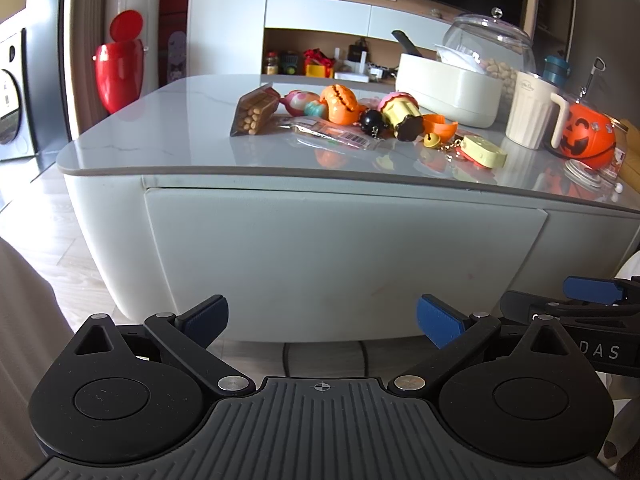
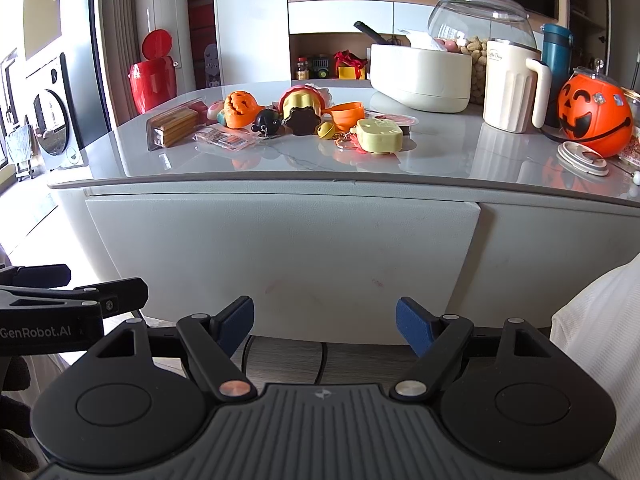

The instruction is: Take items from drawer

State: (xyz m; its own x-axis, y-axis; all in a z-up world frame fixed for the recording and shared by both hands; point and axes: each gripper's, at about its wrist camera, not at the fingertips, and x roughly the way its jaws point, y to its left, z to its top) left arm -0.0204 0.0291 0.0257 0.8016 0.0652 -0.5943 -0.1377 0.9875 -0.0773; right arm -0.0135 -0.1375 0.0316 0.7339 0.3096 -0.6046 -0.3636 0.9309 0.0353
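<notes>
Hovering before closed drawer front (image 2: 280,248), left gripper (image 1: 322,320) and right gripper (image 2: 325,326) jaws apart, empty, "GenRobot.AI" lettering, tabletop (image 2: 440,160) edge above.

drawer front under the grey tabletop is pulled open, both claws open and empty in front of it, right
Not quite: the white drawer front is shut, flush under the grey tabletop, as the right wrist view shows. The left claw and right claw are indeed open and empty.

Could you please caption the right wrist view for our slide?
Open right gripper faces the closed drawer, with toys and a pumpkin bucket on the table above.
</notes>
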